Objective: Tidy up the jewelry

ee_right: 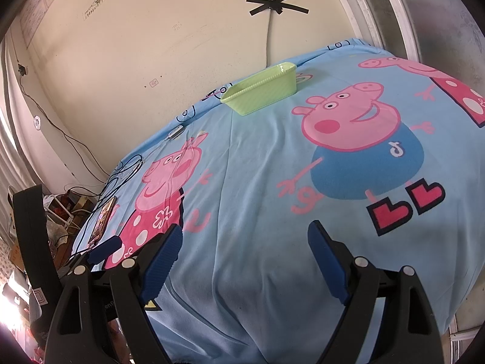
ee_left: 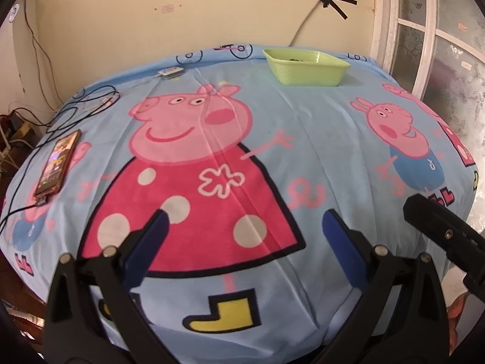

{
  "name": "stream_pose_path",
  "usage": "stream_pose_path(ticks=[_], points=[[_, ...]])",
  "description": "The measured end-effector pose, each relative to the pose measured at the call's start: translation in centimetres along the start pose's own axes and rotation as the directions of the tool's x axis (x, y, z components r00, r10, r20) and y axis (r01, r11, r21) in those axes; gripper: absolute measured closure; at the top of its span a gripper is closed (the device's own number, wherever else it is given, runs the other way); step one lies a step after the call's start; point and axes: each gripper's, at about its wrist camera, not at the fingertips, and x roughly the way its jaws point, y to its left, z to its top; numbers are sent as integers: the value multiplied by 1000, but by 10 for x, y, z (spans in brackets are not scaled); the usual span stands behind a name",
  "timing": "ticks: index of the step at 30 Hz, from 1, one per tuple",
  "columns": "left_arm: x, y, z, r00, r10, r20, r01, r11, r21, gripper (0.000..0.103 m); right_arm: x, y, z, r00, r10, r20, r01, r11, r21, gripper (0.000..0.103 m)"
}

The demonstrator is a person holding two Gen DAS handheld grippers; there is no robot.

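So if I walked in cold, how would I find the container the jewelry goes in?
Start at the table under the blue cartoon-pig cloth and look to its far edge by the wall. There sits a pale green basket, rectangular with ribbed sides. It is the only raised container; its neighbours are a flat phone and cables.

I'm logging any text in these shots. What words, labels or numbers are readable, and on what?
No text reads clearly.
Wall chart: print too small to read.
Small wall marks: too blurred to read.
Phone screen: too blurred to read.
Strap tag: only a square sign, no readable words.
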Motion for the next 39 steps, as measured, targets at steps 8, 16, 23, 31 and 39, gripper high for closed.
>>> stream_pose_path(ticks=[8, 16, 23, 31, 39], points=[[-6, -1, 1, 999, 30, 23, -31, 1000, 4, 6, 0, 1, 0, 1000, -1, 2, 1, 1000, -2, 42], [-7, 1, 2, 998, 60, 18, -60, 998, 0, 6, -1, 3, 1, 1000, -3, 3, 3, 1000, -5, 42], [-9, -1, 1, 998, 58, 23, -59, 998, 8, 6, -2, 4, 1, 1000, -4, 4, 4, 1000, -8, 42], [-6, 0, 1, 997, 77, 5, -77, 997, -3, 6, -2, 6, 2, 1000, -3, 5, 3, 1000, -8, 42], [-5, 3, 1, 998, 68, -7, -68, 998, -3, 6, -1, 3, 4, 1000, 0, 2, 0, 1000, -3, 42]])
